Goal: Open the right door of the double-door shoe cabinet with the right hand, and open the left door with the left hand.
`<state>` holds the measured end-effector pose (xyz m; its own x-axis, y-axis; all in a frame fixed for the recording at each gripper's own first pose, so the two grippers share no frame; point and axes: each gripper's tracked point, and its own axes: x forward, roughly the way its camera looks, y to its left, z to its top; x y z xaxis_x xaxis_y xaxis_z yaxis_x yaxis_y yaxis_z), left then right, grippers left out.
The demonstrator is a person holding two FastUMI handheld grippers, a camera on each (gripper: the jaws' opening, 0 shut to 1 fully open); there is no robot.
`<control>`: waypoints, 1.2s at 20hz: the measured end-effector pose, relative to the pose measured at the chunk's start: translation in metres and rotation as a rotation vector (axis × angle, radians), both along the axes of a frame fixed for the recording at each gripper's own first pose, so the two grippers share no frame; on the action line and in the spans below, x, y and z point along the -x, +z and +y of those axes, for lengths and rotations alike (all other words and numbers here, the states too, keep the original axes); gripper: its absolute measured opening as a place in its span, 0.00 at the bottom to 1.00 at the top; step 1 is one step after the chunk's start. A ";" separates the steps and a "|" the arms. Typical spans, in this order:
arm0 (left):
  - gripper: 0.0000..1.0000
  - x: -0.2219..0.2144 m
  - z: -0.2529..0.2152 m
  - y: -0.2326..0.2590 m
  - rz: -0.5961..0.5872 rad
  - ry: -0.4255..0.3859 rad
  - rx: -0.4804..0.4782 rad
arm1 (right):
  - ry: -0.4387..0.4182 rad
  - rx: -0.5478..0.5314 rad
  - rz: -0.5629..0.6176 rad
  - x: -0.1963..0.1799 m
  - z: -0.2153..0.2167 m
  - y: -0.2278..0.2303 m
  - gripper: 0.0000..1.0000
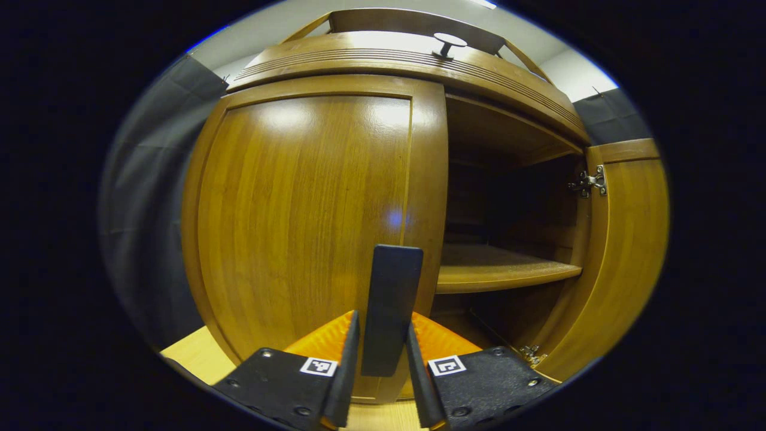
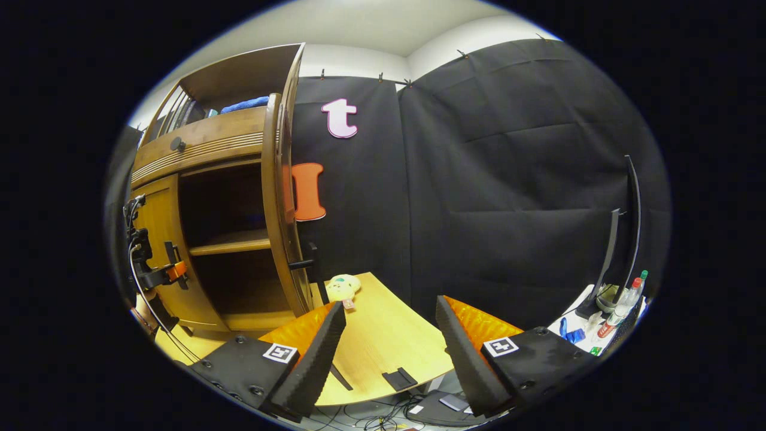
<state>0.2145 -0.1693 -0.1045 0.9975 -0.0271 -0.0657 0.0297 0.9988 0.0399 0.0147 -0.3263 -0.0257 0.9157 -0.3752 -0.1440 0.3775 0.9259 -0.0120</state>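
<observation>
The wooden shoe cabinet [image 1: 419,60] stands close in front of me in the left gripper view. Its left door [image 1: 299,215] is closed. A dark upright handle [image 1: 392,281] sits at that door's right edge, and my left gripper [image 1: 383,317] is shut on it, a finger pressing each side. The right door [image 1: 628,251] hangs swung open, baring a shelf [image 1: 502,269]. In the right gripper view the open right door [image 2: 278,209] is seen edge-on with its handle [image 2: 302,263]. My right gripper [image 2: 392,341] is open and holds nothing, well back from the door. The left gripper [image 2: 158,272] shows at the left door [image 2: 155,239].
A light wooden table [image 2: 383,335] carries a small plush toy [image 2: 343,287] near the open door. A monitor [image 2: 622,239] and bottles [image 2: 622,305] stand at the far right. A blue cloth [image 2: 245,105] lies on the cabinet's upper shelf. Cables trail below the table edge.
</observation>
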 end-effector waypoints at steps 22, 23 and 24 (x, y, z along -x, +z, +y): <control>0.13 0.062 0.009 0.006 -0.001 -0.130 0.012 | 0.050 0.006 -0.009 0.000 0.073 0.003 0.98; 0.13 0.065 0.010 0.008 0.001 -0.136 0.017 | 0.057 0.010 -0.013 -0.001 0.079 0.004 0.98; 0.13 0.069 0.012 0.008 0.004 -0.144 0.021 | 0.065 0.016 -0.016 -0.002 0.084 0.006 0.98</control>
<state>0.1450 -0.1576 -0.0961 0.9828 -0.1717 -0.0676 0.1733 0.9847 0.0188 0.0169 -0.2423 -0.0193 0.9402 -0.3174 -0.1238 0.3173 0.9481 -0.0213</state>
